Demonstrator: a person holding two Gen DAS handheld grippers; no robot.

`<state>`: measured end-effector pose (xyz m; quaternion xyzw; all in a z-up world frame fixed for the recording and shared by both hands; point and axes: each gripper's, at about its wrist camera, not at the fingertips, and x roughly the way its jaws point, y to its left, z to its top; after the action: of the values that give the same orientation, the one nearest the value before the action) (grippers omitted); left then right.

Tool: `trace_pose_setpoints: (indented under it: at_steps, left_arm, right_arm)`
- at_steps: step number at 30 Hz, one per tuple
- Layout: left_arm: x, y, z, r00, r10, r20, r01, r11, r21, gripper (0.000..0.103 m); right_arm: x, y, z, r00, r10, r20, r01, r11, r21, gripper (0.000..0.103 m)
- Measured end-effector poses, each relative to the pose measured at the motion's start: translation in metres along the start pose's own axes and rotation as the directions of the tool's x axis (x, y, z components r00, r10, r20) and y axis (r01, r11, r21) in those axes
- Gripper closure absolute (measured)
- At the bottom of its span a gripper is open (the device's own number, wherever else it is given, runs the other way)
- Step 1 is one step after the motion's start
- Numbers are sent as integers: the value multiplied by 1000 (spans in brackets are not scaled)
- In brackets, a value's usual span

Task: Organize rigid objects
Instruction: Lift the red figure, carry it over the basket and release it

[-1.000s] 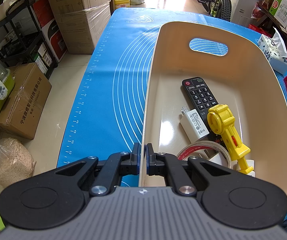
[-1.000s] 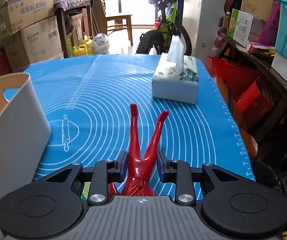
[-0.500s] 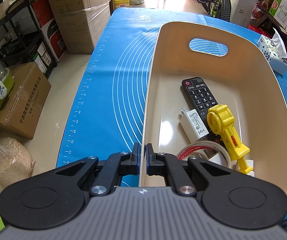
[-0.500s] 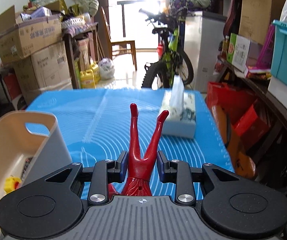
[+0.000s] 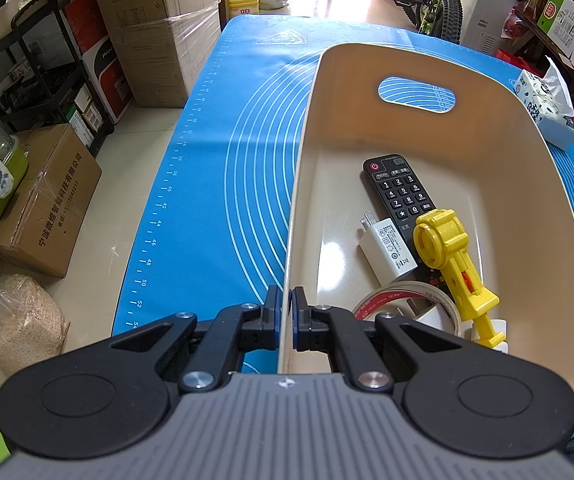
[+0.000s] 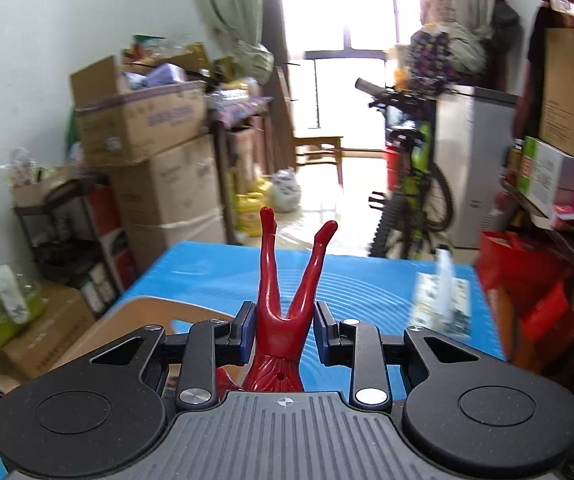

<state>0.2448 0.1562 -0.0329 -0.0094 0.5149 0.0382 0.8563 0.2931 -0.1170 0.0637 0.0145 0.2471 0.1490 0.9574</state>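
Note:
My left gripper [image 5: 285, 314] is shut on the near left rim of a beige basket [image 5: 307, 136] on the blue mat [image 5: 223, 168]. In the basket lie a black remote [image 5: 397, 192], a white charger [image 5: 387, 250], a yellow toy tool [image 5: 453, 264] and a roll of tape [image 5: 399, 300]. My right gripper [image 6: 285, 332] is shut on a red toy figure [image 6: 283, 304], its two legs pointing up and away, held high above the mat. The basket's rim [image 6: 143, 312] shows low on the left in the right wrist view.
A tissue box [image 5: 543, 108] stands on the mat's far right, also in the right wrist view [image 6: 441, 304]. Cardboard boxes [image 5: 155, 20] and a black rack [image 5: 43, 68] stand left of the table. A bicycle [image 6: 411, 184] stands beyond the far edge.
My right gripper has risen and tilted up with the red figure, and swung left toward the basket. The left gripper and basket have not moved.

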Motion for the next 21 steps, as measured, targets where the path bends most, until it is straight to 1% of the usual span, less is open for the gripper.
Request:
trace_pose_setpoints:
  at_steps: [6, 11, 16, 21]
  left_arm:
    - [0, 0, 0, 1000, 1, 0, -1, 1000, 1, 96]
    - [0, 0, 0, 1000, -1, 0, 1, 1000, -1, 96]
    - [0, 0, 0, 1000, 0, 0, 0, 1000, 0, 96]
    - [0, 0, 0, 1000, 0, 0, 0, 1000, 0, 96]
  right_arm:
    - [7, 39, 7, 995, 100, -5, -100, 995, -2, 65]
    - [23, 74, -10, 983, 174, -59, -174, 985, 0, 65]
    - [41, 101, -32, 970, 204, -130, -206, 978, -7, 65]
    - [60, 114, -54, 958, 194, -213, -202, 979, -17, 65]
